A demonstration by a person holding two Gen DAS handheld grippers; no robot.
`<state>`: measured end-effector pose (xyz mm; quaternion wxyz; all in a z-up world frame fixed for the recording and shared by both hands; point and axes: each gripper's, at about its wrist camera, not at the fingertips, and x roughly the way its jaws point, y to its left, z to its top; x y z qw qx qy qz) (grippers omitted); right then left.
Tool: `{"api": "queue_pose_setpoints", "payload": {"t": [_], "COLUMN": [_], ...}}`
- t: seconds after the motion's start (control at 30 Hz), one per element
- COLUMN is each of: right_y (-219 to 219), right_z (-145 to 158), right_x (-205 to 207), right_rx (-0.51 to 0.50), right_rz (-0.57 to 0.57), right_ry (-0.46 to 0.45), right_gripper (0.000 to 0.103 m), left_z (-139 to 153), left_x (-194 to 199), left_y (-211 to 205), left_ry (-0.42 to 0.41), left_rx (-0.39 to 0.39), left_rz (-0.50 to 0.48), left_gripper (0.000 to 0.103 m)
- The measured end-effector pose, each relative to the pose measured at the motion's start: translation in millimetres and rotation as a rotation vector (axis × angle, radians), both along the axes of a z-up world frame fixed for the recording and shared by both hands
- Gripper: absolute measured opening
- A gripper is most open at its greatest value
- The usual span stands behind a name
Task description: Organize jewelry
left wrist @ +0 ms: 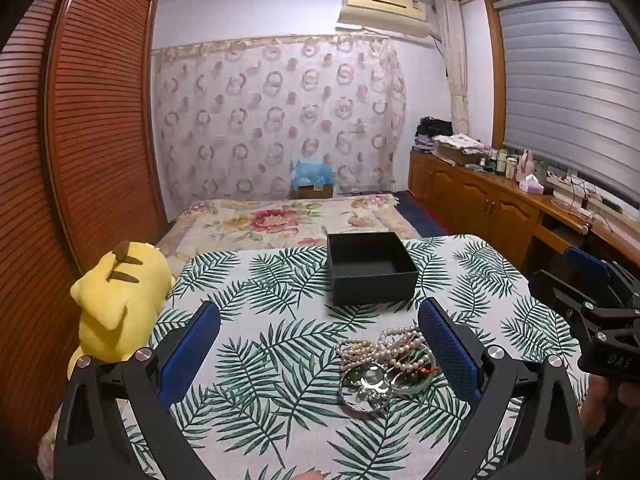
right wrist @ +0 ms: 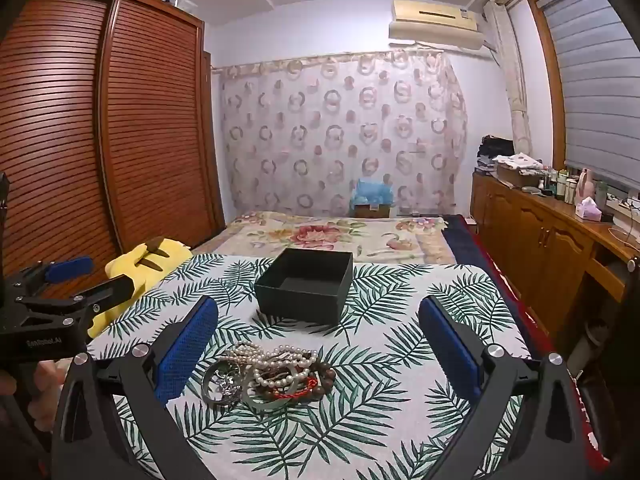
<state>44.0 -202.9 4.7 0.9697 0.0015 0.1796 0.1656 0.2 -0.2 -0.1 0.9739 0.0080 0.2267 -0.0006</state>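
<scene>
Leaf-printed cloth (right wrist: 420,360) covers our table; on it the black box (right wrist: 306,286) stands far, empty, and the jewelry pile (right wrist: 266,374) lies near — our left gripper (left wrist: 320,344) and right gripper (right wrist: 318,344) both spread wide, holding nothing.

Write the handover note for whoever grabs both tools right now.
Left tool: open, empty, off the cloth, pointing at the jewelry.
Right tool: open, empty, likewise.
Jewelry pile: pearl strands, wooden beads, a red cord and silver bangles tangled in one heap on the leaf-print cloth, nearer you than the box.
Black box: lidless, empty, just beyond the pile.
Done: nothing is in the box yet.
Left: lift the pieces one by one, probably starting with a loose strand on top, and move them into the box.
</scene>
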Motion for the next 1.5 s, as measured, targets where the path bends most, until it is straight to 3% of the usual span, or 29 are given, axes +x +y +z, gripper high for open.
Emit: {"api": "queue_pose_setpoints", "payload": {"t": [1.5], "right_y": [-1.1], "right_z": [-0.6], "right_x": [-1.6], "right_rx": [0.001], "right_rz": [-0.003], "right_ry": [-0.004], "right_gripper": [0.101], "left_z": [7.5], "left_x": [0.2], "left_y": [-0.2], "left_ry": [-0.020], "left_rx": [-0.013], "left_rz": [0.001], "left_gripper": [0.096]}}
